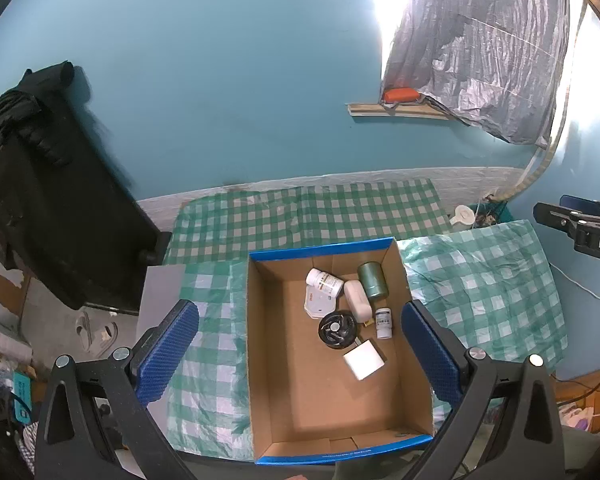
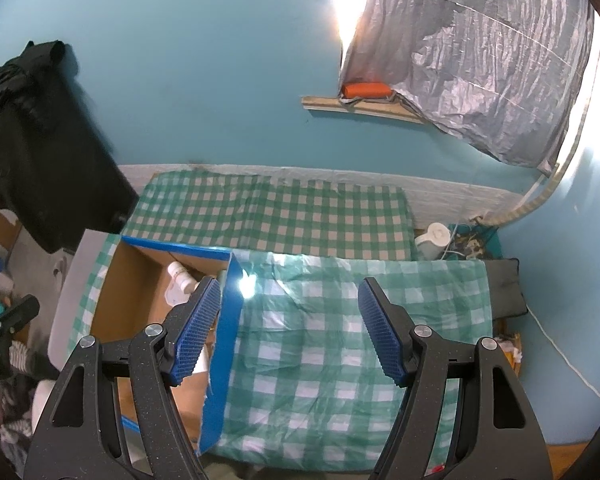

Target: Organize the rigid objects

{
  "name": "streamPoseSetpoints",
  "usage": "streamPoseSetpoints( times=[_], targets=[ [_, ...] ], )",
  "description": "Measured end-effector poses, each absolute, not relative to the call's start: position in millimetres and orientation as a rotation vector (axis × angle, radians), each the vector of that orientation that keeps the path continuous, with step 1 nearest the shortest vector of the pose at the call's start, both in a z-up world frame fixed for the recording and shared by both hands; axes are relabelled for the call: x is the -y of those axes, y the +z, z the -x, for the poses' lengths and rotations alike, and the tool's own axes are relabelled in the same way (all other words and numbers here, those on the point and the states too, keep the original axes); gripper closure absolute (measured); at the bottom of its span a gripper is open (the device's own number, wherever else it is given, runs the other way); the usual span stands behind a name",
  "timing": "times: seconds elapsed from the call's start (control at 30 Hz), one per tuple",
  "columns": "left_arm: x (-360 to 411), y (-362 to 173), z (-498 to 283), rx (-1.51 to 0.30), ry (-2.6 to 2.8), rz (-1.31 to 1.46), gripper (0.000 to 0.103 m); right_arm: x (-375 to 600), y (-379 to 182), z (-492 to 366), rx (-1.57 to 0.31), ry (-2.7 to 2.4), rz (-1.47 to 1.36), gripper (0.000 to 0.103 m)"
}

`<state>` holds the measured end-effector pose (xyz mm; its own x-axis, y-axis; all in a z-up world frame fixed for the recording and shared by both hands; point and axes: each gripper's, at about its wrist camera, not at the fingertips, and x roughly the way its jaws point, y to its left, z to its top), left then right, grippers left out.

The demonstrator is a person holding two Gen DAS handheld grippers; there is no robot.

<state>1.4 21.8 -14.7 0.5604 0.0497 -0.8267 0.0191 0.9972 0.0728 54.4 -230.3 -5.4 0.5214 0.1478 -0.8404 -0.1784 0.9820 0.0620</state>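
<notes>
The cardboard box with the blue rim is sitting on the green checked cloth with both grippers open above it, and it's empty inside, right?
Not empty. The left wrist view shows the cardboard box holding several small things, including a green can and a white bottle. The rest is right.

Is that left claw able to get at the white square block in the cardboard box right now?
Probably yes. The left claw hangs open and empty above the open-topped box, and the white block lies flat on the floor with nothing on top; only the black round lid sits close by.
</notes>
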Motion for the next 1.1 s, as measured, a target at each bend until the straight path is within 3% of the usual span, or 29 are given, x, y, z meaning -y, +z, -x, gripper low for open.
streamPoseSetpoints(
  times=[1.1],
  targets=[
    [-24.0,-16.0,-1.4,-0.986,0.029,-0.069,0.001,235.1,-4.7,-56.8,-1.01,0.203,0.028,0.032]
  ],
)
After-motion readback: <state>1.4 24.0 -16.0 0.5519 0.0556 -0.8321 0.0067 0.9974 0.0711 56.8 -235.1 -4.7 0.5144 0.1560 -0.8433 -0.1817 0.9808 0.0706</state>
